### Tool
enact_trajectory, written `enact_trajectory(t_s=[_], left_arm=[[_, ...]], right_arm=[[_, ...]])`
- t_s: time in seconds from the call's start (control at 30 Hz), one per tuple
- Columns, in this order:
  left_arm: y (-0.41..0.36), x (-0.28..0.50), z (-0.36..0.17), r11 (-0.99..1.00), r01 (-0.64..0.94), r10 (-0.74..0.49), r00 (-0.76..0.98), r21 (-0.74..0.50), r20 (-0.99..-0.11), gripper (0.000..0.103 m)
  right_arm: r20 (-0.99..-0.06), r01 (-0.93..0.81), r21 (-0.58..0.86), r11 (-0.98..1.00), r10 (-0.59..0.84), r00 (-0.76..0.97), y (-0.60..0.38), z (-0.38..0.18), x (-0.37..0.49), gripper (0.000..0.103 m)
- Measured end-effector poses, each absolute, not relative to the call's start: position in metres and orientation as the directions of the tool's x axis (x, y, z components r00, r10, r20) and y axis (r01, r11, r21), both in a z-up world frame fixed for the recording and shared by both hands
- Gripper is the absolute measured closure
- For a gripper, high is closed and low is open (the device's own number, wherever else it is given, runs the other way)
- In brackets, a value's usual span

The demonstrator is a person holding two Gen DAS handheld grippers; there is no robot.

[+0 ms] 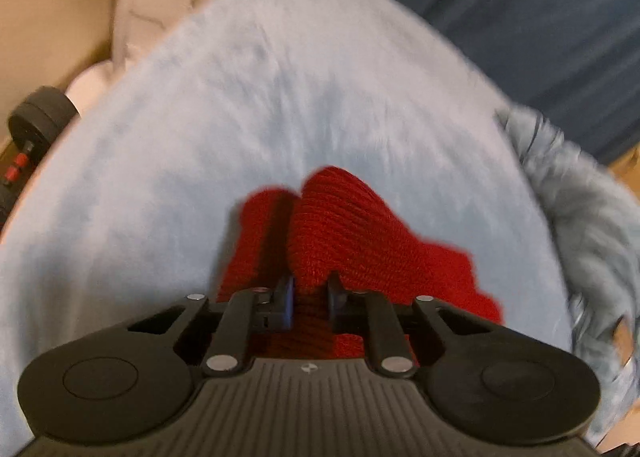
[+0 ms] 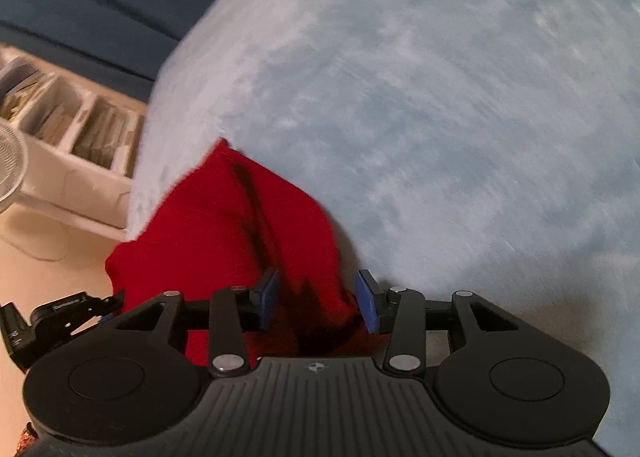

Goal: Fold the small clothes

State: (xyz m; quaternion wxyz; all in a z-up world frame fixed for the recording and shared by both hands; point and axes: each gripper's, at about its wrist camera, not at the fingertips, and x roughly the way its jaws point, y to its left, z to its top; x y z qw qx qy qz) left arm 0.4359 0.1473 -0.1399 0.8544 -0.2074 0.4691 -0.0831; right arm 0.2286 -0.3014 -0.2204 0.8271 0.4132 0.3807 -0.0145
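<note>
From the left wrist camera, the left gripper (image 1: 311, 297) points down at a fluffy pale blue blanket (image 1: 240, 105) that covers the surface. A red knitted garment (image 1: 352, 225) lies bunched on the blanket right in front of the camera, and the gripper's two fingers are drawn close together, pinching a fold of this red knit between them. A grey-blue furry cloth (image 1: 580, 217) hangs over the blanket's right edge, a dark blue curtain (image 1: 520, 17) is behind, and a black dumbbell (image 1: 36, 125) sits on the floor at the left. From the right wrist camera, the right gripper (image 2: 316, 303) has its blue-padded fingers standing apart, with the red knit bunched up between them; the picture is too blurred to tell whether the pads press it. The garment lies at the blanket's left edge. The left gripper shows at the lower left, touching the red cloth. White storage bins (image 2: 76, 129) and a white fan (image 2: 10, 165) stand on the floor beyond.
</note>
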Motion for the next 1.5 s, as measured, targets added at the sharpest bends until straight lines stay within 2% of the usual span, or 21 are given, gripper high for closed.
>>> enact_trajectory(t_s=[0.03, 0.13, 0.17, 0.23, 0.27, 0.3, 0.33, 0.37, 0.4, 0.43, 0.53, 0.63, 0.67, 0.73, 0.87, 1.0, 1.13, 1.5], left_arm=[[0.149, 0.433, -0.135, 0.908, -0.05, -0.32, 0.56, -0.417, -0.764, 0.087], [0.144, 0.445, -0.159, 0.945, -0.075, -0.241, 0.497, -0.318, -0.833, 0.084], [0.141, 0.45, -0.165, 0.944, -0.074, -0.245, 0.493, -0.32, -0.835, 0.082], [0.136, 0.454, -0.167, 0.941, -0.079, -0.247, 0.506, -0.329, -0.826, 0.071], [0.136, 0.453, -0.165, 0.941, -0.084, -0.241, 0.515, -0.328, -0.823, 0.07], [0.135, 0.449, -0.163, 0.944, -0.089, -0.228, 0.525, -0.319, -0.82, 0.06], [0.136, 0.442, -0.159, 0.952, -0.093, -0.2, 0.535, -0.292, -0.821, 0.042], [0.138, 0.435, -0.153, 0.965, -0.095, -0.155, 0.547, -0.245, -0.823, 0.033], [0.14, 0.425, -0.148, 0.973, -0.1, -0.117, 0.558, -0.206, -0.821, 0.019], [0.142, 0.411, -0.14, 0.98, -0.108, -0.078, 0.573, -0.17, -0.816, 0.015], [0.148, 0.362, -0.115, 0.988, -0.075, -0.059, 0.606, -0.132, -0.793, 0.01], [0.143, 0.305, -0.094, 0.992, -0.059, -0.051, 0.609, -0.11, -0.792, 0.01], [0.137, 0.288, -0.09, 0.993, -0.054, -0.05, 0.599, -0.103, -0.799, 0.009], [0.125, 0.247, -0.082, 0.994, -0.055, -0.048, 0.584, -0.099, -0.81, 0.0], [0.102, 0.18, -0.07, 0.99, -0.114, 0.007, 0.607, -0.078, -0.795, 0.0], [0.085, 0.137, -0.058, 0.994, -0.088, 0.007, 0.625, -0.061, -0.78, 0.0], [0.074, 0.106, -0.043, 0.998, -0.047, 0.009, 0.658, -0.029, -0.753, 0.0], [0.056, 0.074, -0.026, 1.0, -0.012, 0.019, 0.71, 0.015, -0.704, 0.0]], right_arm=[[-0.627, 0.317, 0.679, 0.662, 0.298, 0.719, -0.3, -0.217, 0.23, 0.058], [-0.631, 0.301, 0.672, 0.676, 0.312, 0.71, -0.295, -0.215, 0.241, 0.058], [-0.64, 0.301, 0.661, 0.687, 0.308, 0.704, -0.293, -0.215, 0.244, 0.058], [-0.646, 0.293, 0.645, 0.706, 0.299, 0.702, -0.291, -0.214, 0.244, 0.056], [-0.652, 0.288, 0.637, 0.715, 0.3, 0.696, -0.29, -0.214, 0.242, 0.055], [-0.663, 0.282, 0.622, 0.73, 0.3, 0.686, -0.29, -0.215, 0.241, 0.055], [-0.677, 0.277, 0.603, 0.748, 0.296, 0.674, -0.289, -0.216, 0.239, 0.055], [-0.692, 0.279, 0.583, 0.763, 0.286, 0.663, -0.288, -0.217, 0.236, 0.054], [-0.704, 0.284, 0.565, 0.775, 0.274, 0.655, -0.288, -0.217, 0.232, 0.054], [-0.71, 0.287, 0.557, 0.779, 0.268, 0.651, -0.287, -0.215, 0.228, 0.052], [-0.715, 0.296, 0.545, 0.784, 0.251, 0.653, -0.284, -0.205, 0.213, 0.05], [-0.719, 0.264, 0.481, 0.836, 0.205, 0.664, -0.272, -0.181, 0.193, 0.049], [-0.719, 0.232, 0.438, 0.868, 0.184, 0.67, -0.264, -0.17, 0.185, 0.047], [-0.71, 0.155, 0.342, 0.927, 0.147, 0.688, -0.243, -0.148, 0.164, 0.038], [-0.667, 0.018, 0.214, 0.977, 0.133, 0.733, -0.204, -0.115, 0.114, 0.021], [-0.638, -0.028, 0.141, 0.99, 0.112, 0.762, -0.179, -0.101, 0.077, 0.02], [-0.639, -0.039, 0.129, 0.991, 0.113, 0.761, -0.165, -0.097, 0.052, 0.02], [-0.601, -0.053, 0.105, 0.993, 0.106, 0.792, -0.148, -0.085, 0.02, 0.02]])
